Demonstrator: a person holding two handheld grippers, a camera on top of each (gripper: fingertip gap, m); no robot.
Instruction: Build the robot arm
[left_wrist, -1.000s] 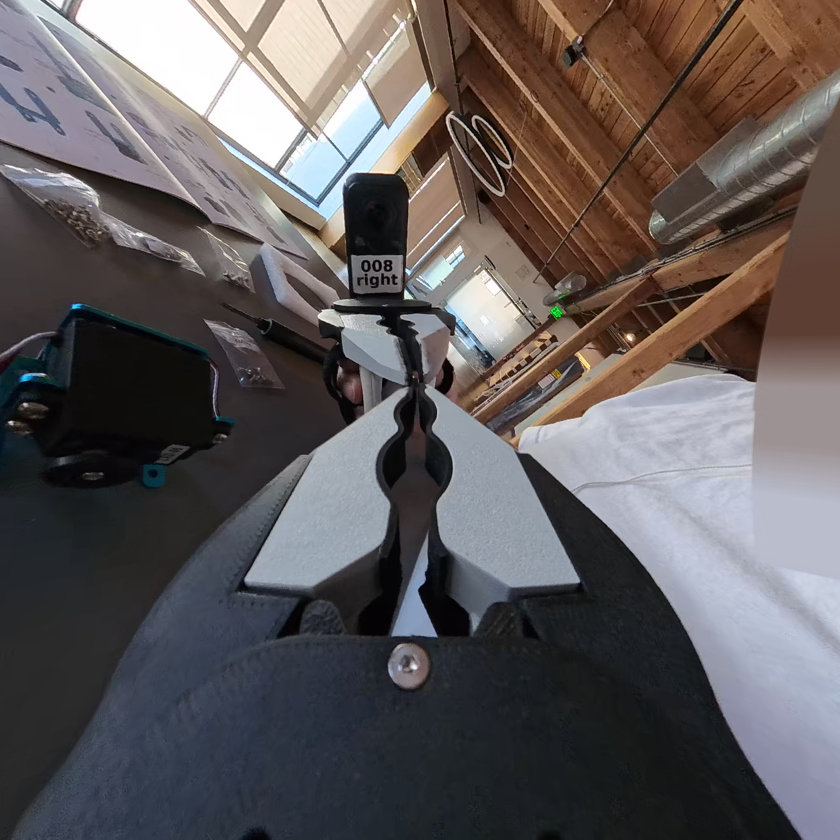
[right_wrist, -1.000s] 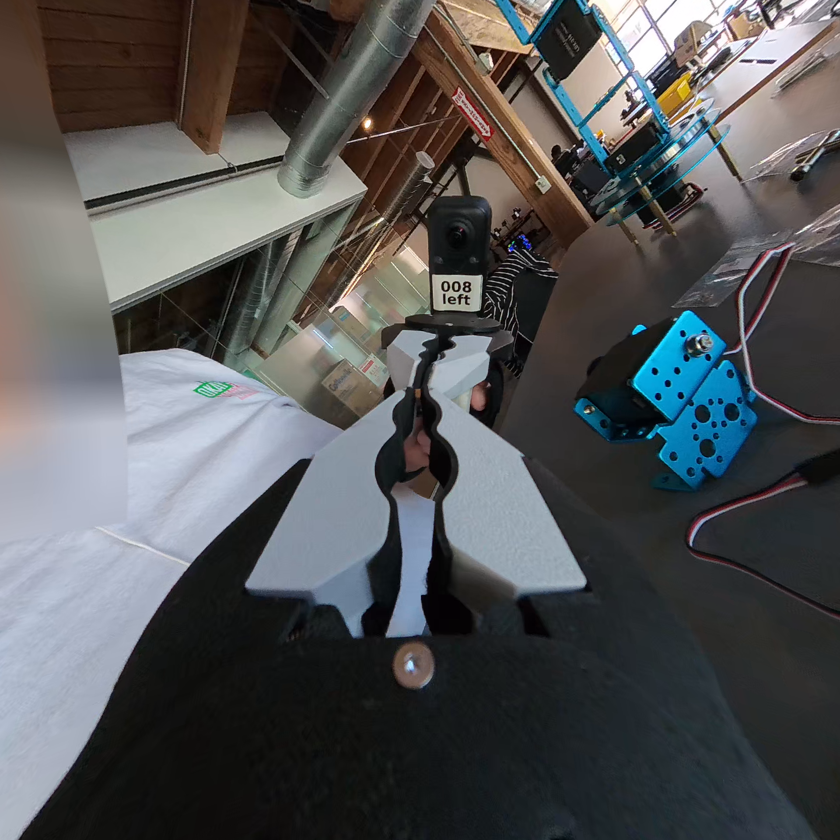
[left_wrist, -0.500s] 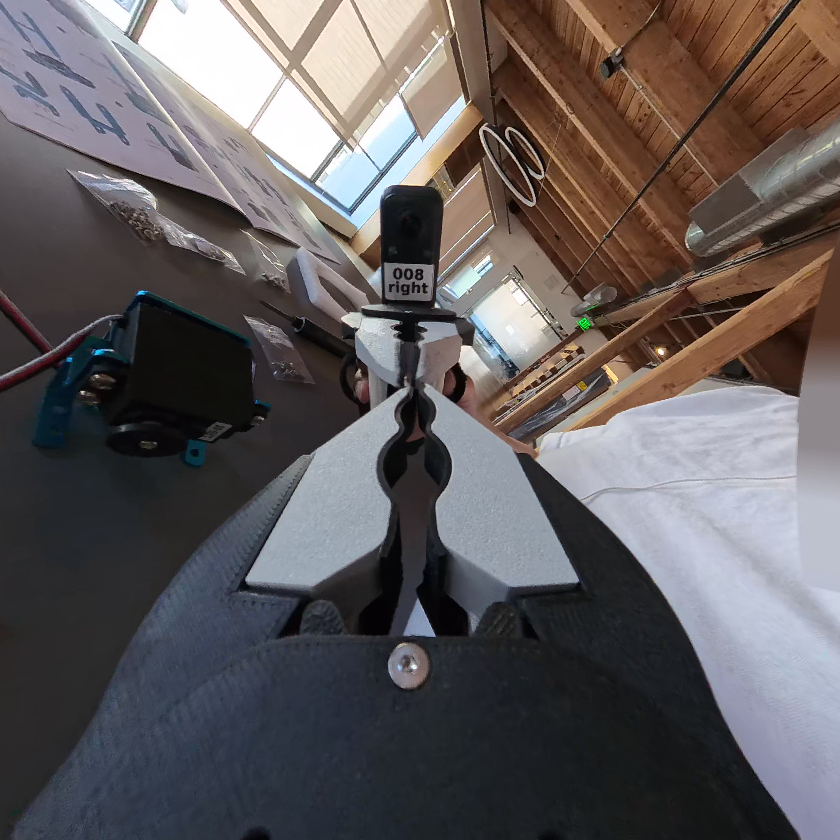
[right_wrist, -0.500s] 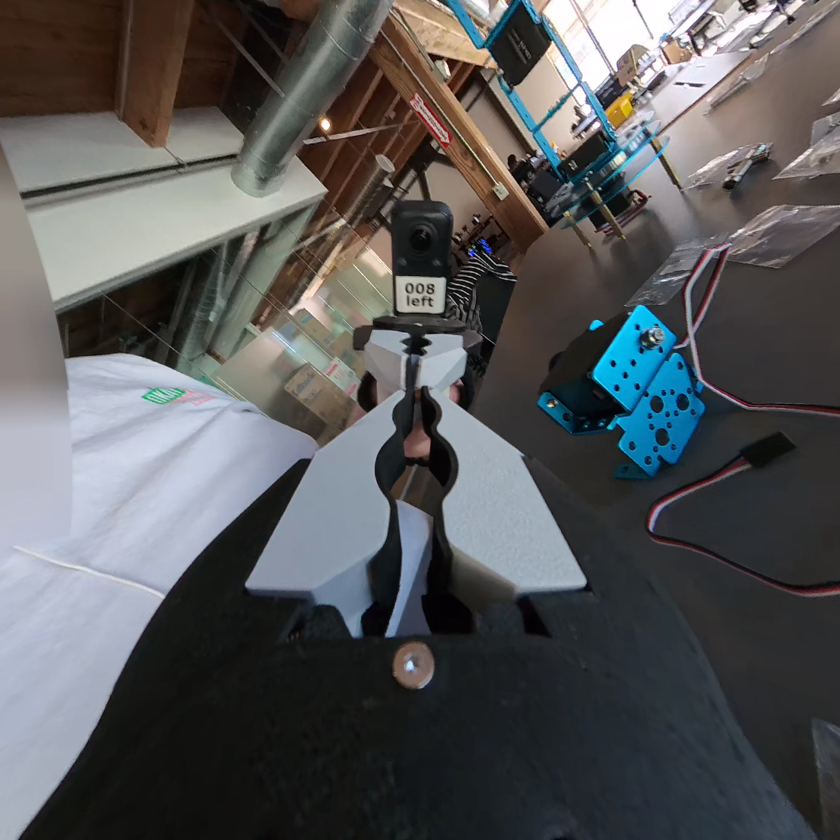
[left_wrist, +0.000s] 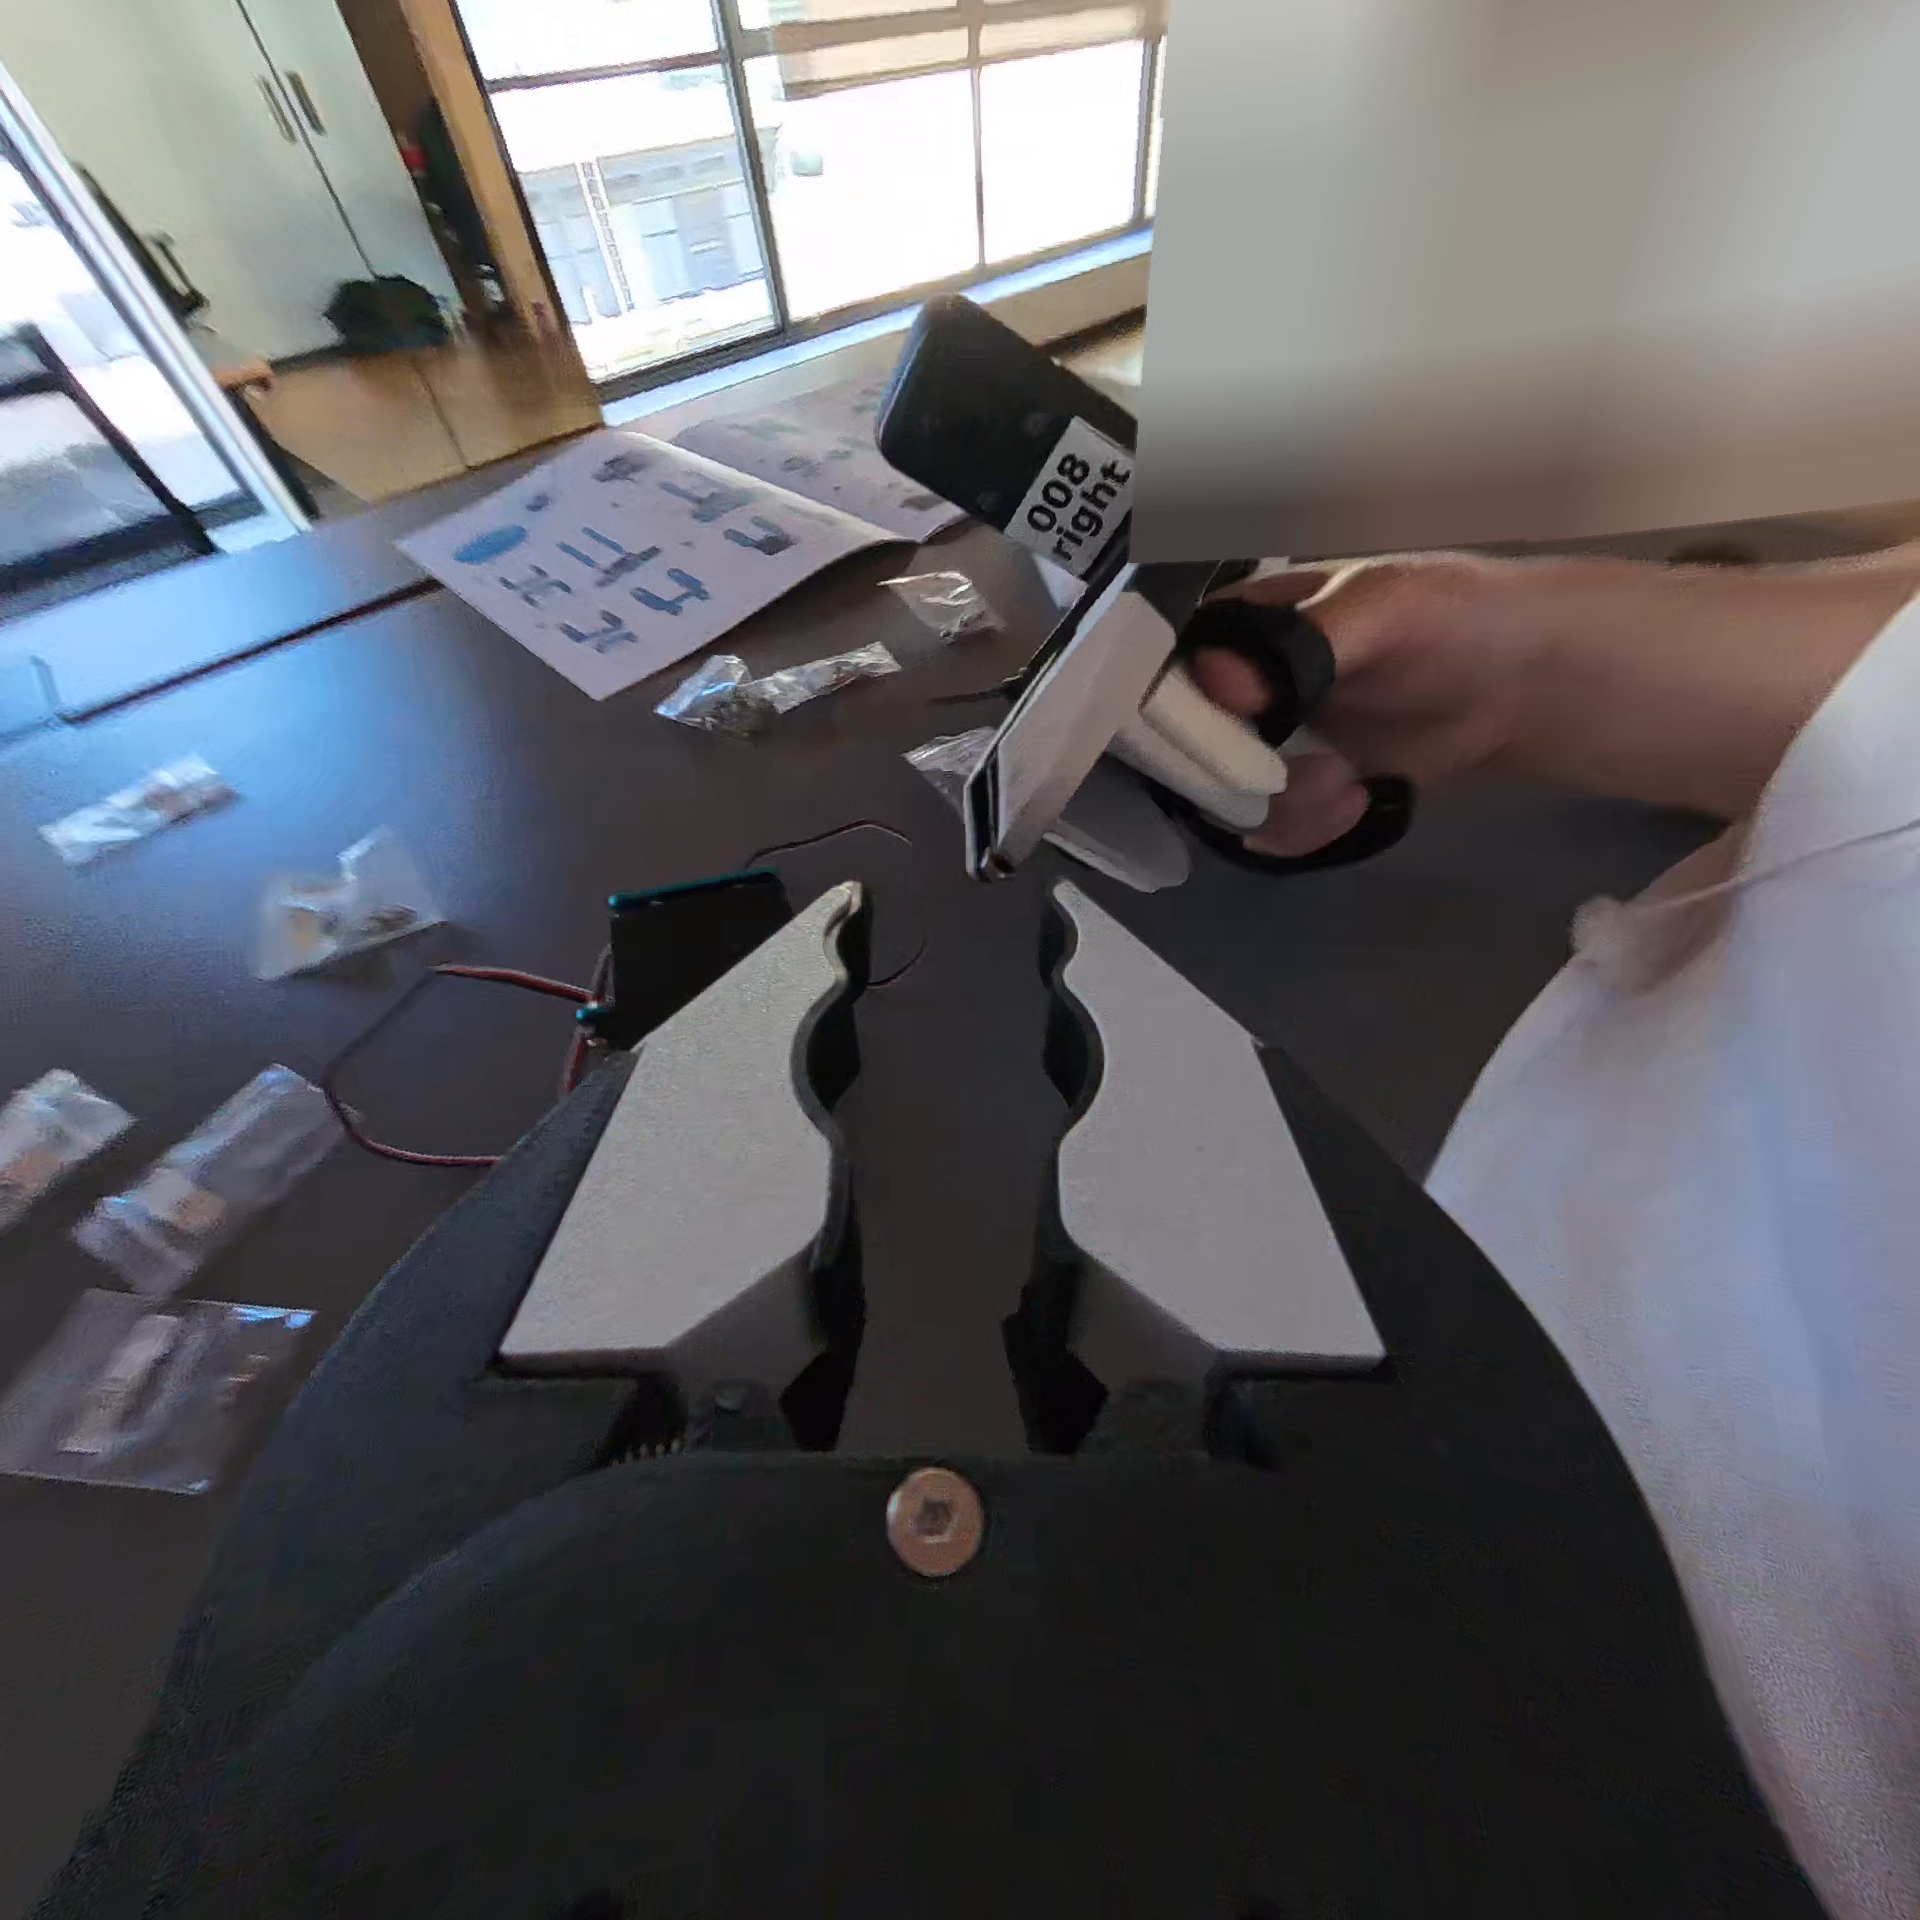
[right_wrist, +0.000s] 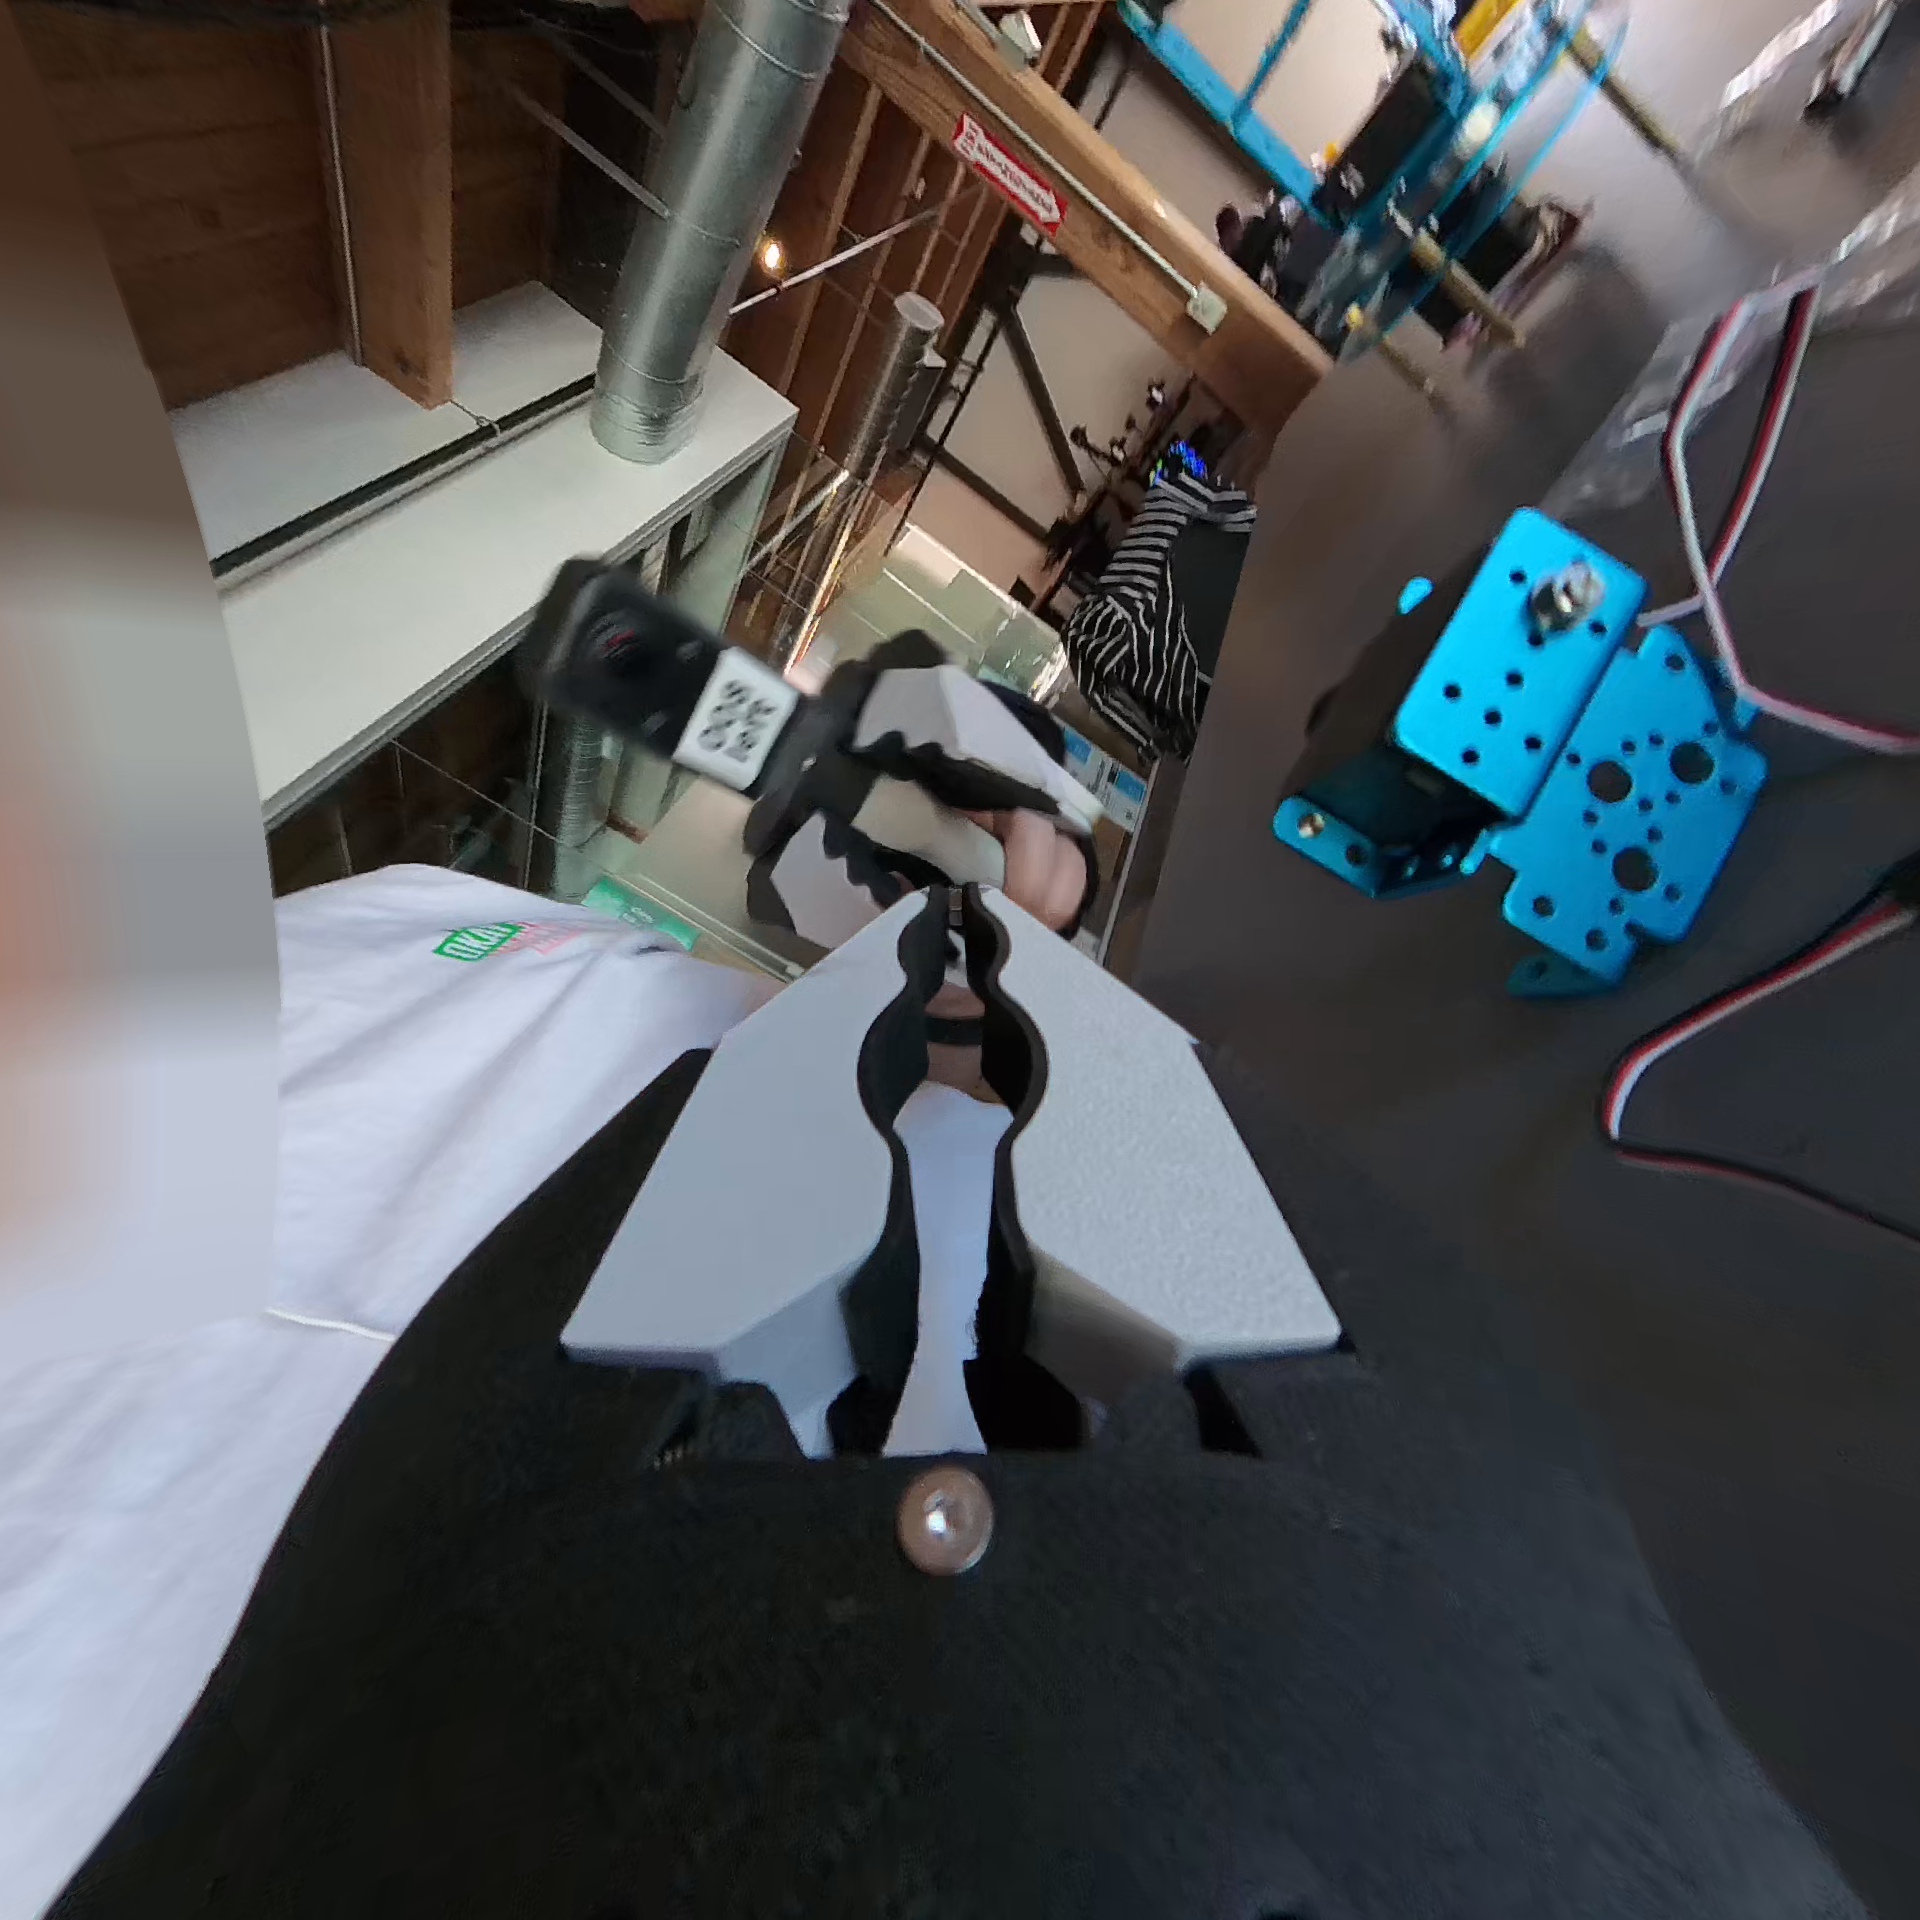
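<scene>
Small clear plastic bags of hardware (left_wrist: 343, 914) lie scattered along the left of a dark table (left_wrist: 312, 748), with an open instruction booklet (left_wrist: 665, 551) farther back by the windows. Nearer in, a black servo motor in a blue bracket (left_wrist: 686, 956) sits on the table, red and black wires (left_wrist: 416, 1091) trailing from it toward the left. The left gripper (left_wrist: 951, 904) hovers above the tabletop with its grey fingers spread wide apart and nothing between them; its left fingertip (left_wrist: 831, 914) overlaps the servo's right edge in the left wrist view, though whether they touch cannot be told. Just beyond and to the right, the right gripper (left_wrist: 987, 842) hangs tilted nose-down in a person's hand (left_wrist: 1392, 686), its fingers pressed together and empty. A white shirt (left_wrist: 1662, 1247) fills the right edge.

From the right wrist view, the same shirt (right_wrist: 468, 1039) sits at left, the right gripper (right_wrist: 954, 902) points at the blurred left gripper (right_wrist: 769, 883) straight ahead, and the tips meet with only a slim gap farther down. To the right, the blue bracket with its servo (right_wrist: 1538, 748) stands on the table, red, white and black leads (right_wrist: 1714, 499) looping off it.
</scene>
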